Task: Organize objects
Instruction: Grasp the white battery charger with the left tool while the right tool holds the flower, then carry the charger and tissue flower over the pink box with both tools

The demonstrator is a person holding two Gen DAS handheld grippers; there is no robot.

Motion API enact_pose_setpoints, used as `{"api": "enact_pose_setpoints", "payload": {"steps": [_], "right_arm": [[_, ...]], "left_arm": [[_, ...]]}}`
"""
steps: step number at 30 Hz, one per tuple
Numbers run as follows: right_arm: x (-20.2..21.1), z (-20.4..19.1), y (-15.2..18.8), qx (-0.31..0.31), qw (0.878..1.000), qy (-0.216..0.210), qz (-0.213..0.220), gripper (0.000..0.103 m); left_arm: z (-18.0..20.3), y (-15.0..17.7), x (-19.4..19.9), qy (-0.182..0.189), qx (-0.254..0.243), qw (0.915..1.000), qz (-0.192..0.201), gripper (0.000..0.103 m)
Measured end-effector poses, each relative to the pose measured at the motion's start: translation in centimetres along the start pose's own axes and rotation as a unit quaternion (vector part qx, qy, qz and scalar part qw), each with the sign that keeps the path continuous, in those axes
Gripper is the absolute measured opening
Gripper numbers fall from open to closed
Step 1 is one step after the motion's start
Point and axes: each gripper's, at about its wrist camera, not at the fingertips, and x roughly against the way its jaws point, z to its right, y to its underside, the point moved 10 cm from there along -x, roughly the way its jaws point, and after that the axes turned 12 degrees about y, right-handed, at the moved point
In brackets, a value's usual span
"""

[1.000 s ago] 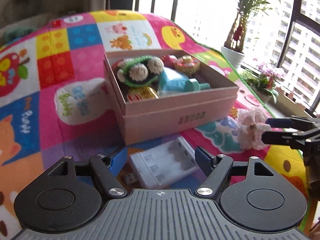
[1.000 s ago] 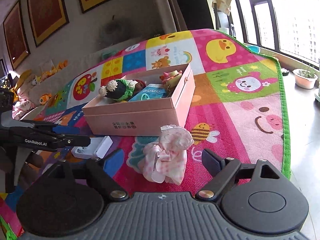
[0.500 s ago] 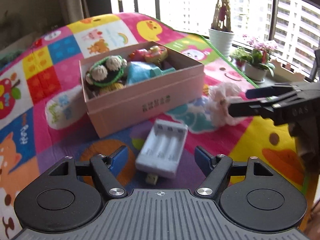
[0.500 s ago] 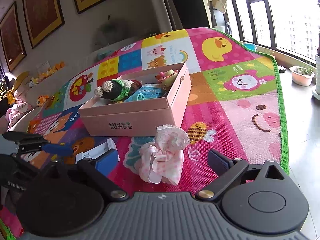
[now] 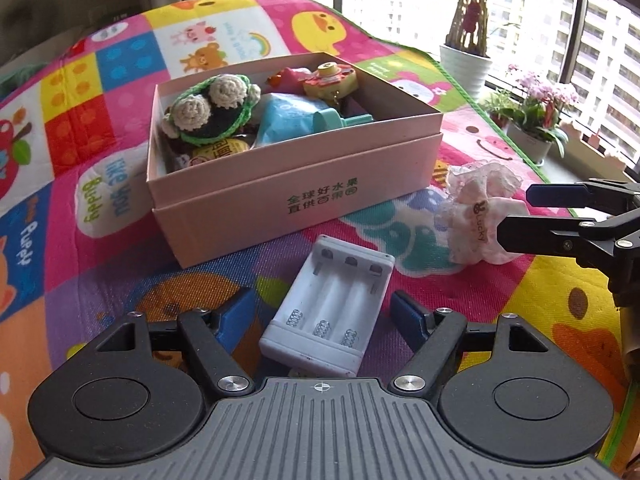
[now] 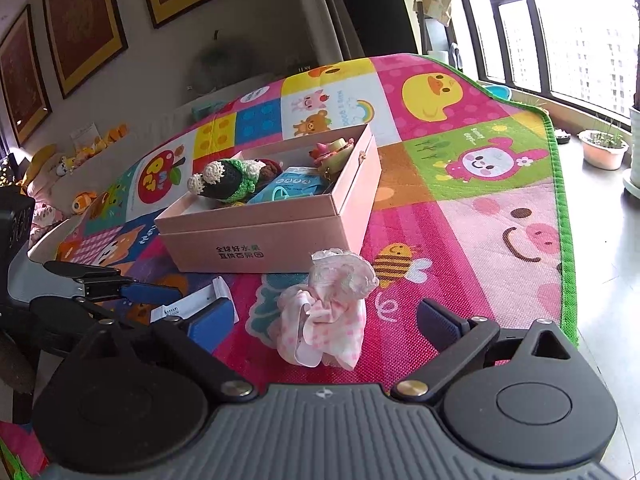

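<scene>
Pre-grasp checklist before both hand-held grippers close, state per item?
1. Left hand-held gripper open: ok.
2. White battery holder between its fingers: ok, lying at an angle.
3. Right hand-held gripper open: ok.
4. Pink lace cloth between its fingers, loose on the play mat: ok.
5. Room in the pink box: cannot tell; already holds a crochet toy and others.
6. Clearance between the two grippers: ok, apart.

Pink box (image 5: 304, 196) front wall is carrying green print "全球好水果 / 直供百果园". Pink frilled cloth (image 5: 478, 216) is showing "Lucky" beside a rabbit mark. Play mat (image 5: 100, 192) is reading "Like you Buddy" and "Puppy".
</scene>
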Motion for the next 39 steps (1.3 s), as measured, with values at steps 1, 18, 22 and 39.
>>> {"api": "enact_pose_setpoints", "payload": {"steps": [1, 18, 22, 39], "right_arm": [[-0.1, 0.0, 0.0, 0.001, 1.000, 0.002, -0.002, 0.098], [-2.2, -3.8, 0.1, 0.132, 0.988, 0.056, -0.053, 0.032], [-0.5, -4.5, -0.7, 0.176, 0.982, 0.064, -0.025, 0.020], [5.6, -1.0, -8.2, 0.048, 0.996, -0.008, 0.071, 0.020]], "left_arm": [[0.0, 0.0, 0.1, -0.004, 0.004, 1.0000, 0.002, 0.077], [1.4, 5.2, 5.7, -0.030, 0.073, 0.9952, 0.058, 0.053], [1.2, 5.7, 6.2, -0.026, 0.088, 0.9920, 0.087, 0.053], [0.3, -8.7, 7.8, -0.025, 0.045, 0.9761, 0.211, 0.052]]}}
